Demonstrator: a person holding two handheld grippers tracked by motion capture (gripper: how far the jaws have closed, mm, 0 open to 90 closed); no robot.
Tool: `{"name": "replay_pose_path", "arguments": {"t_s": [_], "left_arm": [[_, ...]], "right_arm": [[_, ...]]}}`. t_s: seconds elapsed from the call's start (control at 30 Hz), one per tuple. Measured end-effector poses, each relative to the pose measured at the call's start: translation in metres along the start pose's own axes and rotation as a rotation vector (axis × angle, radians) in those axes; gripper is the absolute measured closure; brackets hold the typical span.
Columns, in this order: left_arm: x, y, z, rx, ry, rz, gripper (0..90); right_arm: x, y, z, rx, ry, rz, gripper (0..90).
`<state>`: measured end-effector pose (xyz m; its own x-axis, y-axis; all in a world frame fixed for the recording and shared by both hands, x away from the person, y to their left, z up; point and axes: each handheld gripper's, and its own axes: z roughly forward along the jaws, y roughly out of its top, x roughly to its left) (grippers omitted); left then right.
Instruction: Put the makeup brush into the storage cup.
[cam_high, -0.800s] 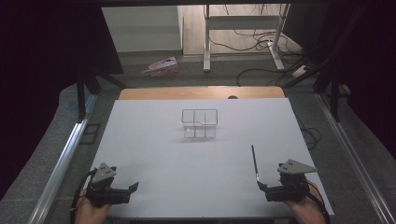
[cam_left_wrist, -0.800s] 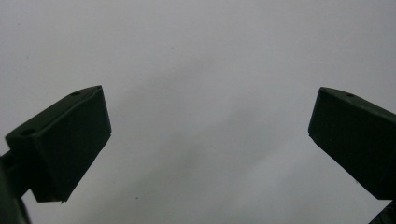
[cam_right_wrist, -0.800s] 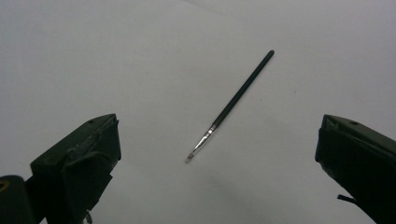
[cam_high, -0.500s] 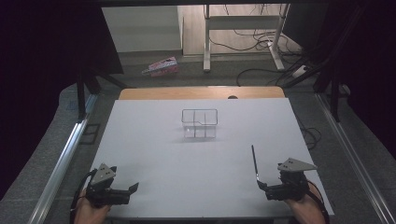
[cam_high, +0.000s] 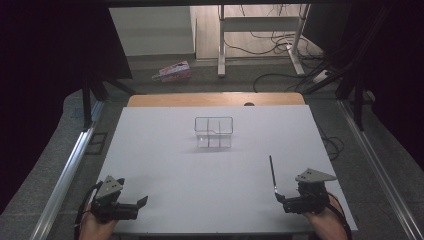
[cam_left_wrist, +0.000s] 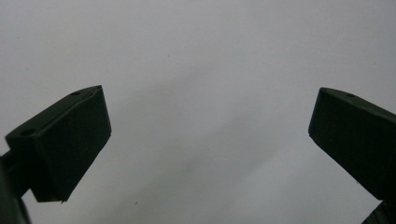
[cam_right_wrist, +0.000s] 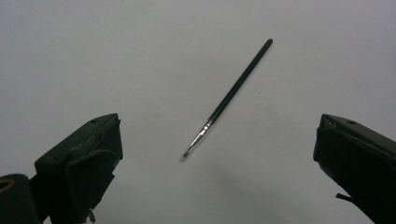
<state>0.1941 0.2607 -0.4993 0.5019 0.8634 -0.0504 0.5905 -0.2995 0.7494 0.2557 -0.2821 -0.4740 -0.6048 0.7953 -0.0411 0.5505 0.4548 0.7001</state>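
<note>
1. My right claw (cam_high: 278, 197) gapes wide and empty, poised beside the thin brush (cam_right_wrist: 227, 99) lying flat on the white worktop (cam_high: 165, 150).
2. Left claw (cam_high: 144, 201): equally wide, empty.
3. Next, I'd straddle the brush handle and close, then probably carry it to the clear organizer (cam_high: 214, 132).

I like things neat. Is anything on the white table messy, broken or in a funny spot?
Nothing looks broken or spilled. The thin brush lies loose on the white table, slanted, in front of the open right gripper and apart from the clear divided box, which stands upright. That is the only stray thing.
</note>
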Motion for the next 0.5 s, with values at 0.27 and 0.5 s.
{"name": "replay_pose_path", "arguments": {"t_s": [0.27,0.5], "left_arm": [[0.0026,-0.0008,-0.0010,-0.016,-0.001,-0.017,0.0],[0.0022,-0.0002,-0.0008,-0.018,0.011,-0.016,0.0]], "right_arm": [[0.0002,0.0007,0.0012,0.011,-0.012,0.003,0.4],[0.0011,0.0030,0.0043,0.072,-0.026,-0.003,0.0]]}}
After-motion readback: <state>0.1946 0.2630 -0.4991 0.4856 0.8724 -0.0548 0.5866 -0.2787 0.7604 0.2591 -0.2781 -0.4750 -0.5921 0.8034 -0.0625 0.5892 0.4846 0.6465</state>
